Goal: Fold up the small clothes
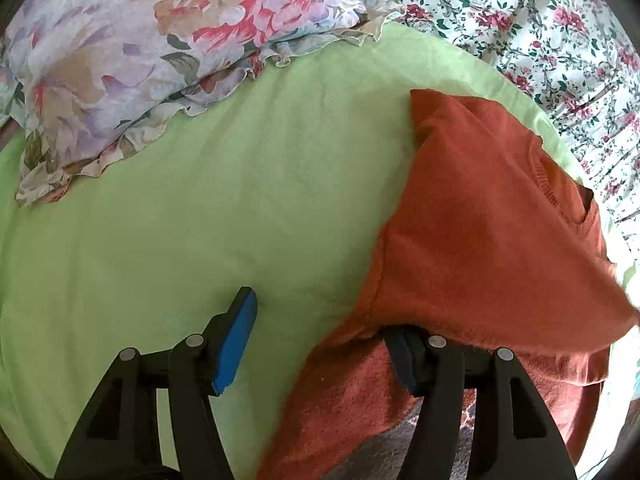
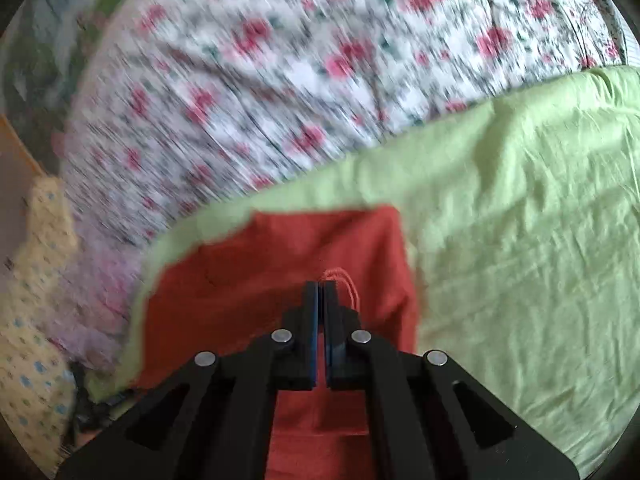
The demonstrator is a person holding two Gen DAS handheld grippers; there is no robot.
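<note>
A green sheet (image 1: 200,208) covers the bed, a frilled floral pillow (image 1: 132,52) lies on it, and a rose-print quilt (image 2: 280,92) lies beside.

Soft daylight, no harsh shadows. The right wrist view smears from nine to one o'clock; both bend at the rims.
</note>
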